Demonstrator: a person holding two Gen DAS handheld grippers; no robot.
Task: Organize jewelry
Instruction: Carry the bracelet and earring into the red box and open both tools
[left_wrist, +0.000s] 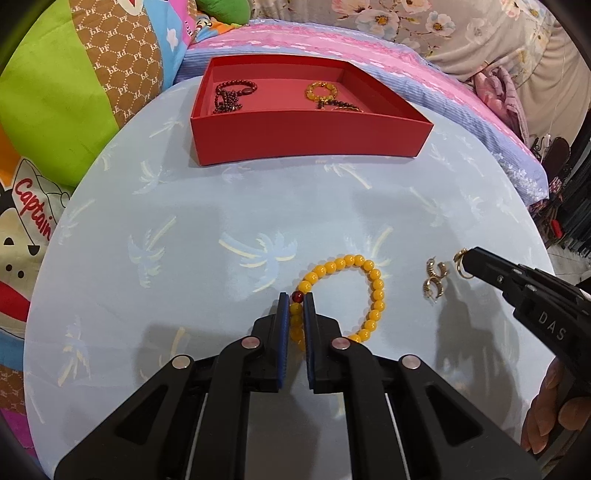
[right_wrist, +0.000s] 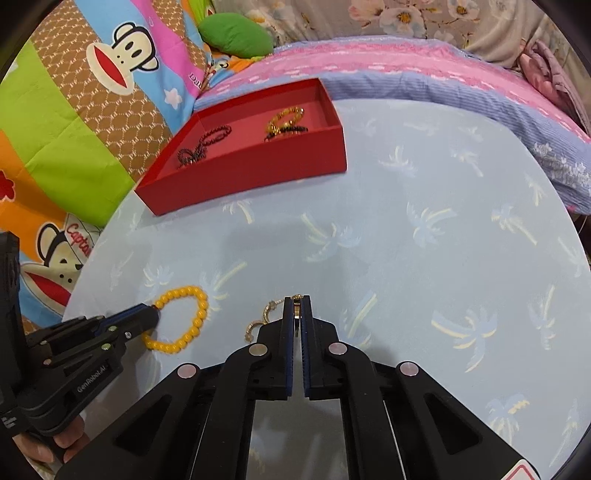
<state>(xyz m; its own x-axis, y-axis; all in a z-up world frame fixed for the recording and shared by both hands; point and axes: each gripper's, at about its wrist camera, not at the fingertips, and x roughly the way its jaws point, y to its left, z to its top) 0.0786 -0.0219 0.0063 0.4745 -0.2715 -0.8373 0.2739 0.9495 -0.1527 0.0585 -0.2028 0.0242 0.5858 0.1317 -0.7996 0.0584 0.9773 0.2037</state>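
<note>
A yellow bead bracelet with one red bead lies on the light blue table. My left gripper is shut on the bracelet's left side; it also shows in the right wrist view beside the bracelet. My right gripper is shut on a gold ring at the table surface; in the left wrist view the right gripper holds the ring. A pair of gold hoop earrings lies between the bracelet and the ring, also in the right wrist view.
A red open box stands at the table's far side and holds a dark red bead string and a yellow bead bracelet. Colourful pillows lie left, and a pink and blue blanket lies behind.
</note>
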